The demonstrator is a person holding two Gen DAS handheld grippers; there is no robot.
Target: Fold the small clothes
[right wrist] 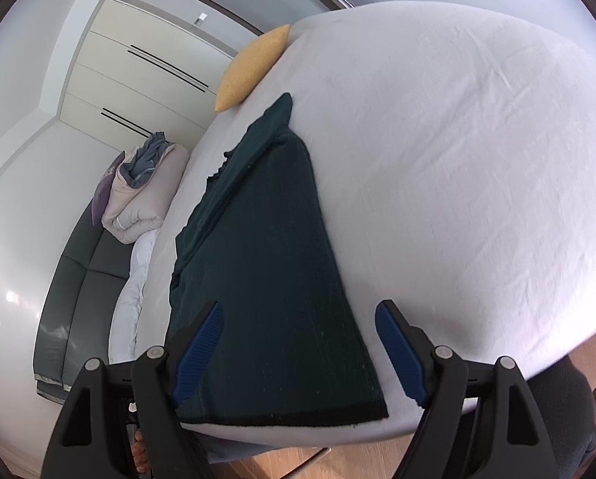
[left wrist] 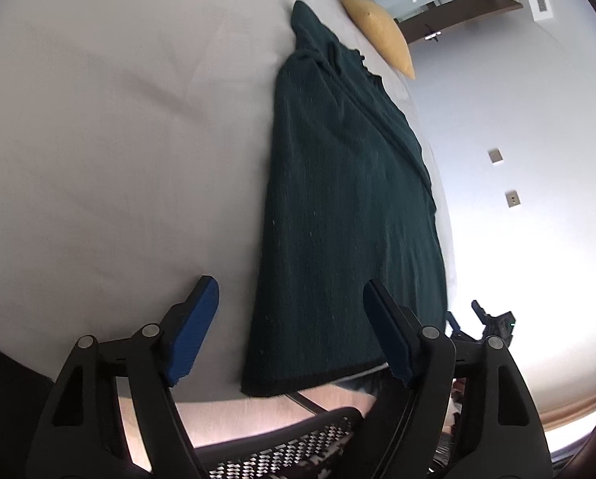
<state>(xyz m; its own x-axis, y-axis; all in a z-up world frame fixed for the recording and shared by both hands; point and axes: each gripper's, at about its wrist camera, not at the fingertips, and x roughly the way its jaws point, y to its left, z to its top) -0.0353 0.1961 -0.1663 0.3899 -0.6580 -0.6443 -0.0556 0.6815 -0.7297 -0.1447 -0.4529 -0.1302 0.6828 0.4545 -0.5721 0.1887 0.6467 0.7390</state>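
Lay flat along the near edge of the white bed [right wrist: 457, 159], a dark green knit garment [right wrist: 266, 271] below a yellow pillow [right wrist: 254, 68], with left tongs [left wrist: 294, 331] and right tongs [right wrist: 301, 355] both spread wide above its hem, gripping nothing.

Right gripper [left wrist: 483, 319] only a sliver past the dark green garment [left wrist: 337, 199], jaw state unreadable there. Garment's near hem [right wrist: 282, 419] partly behind blue fingers [right wrist: 198, 351]. Hand [right wrist: 140, 453] below hem mostly hidden.
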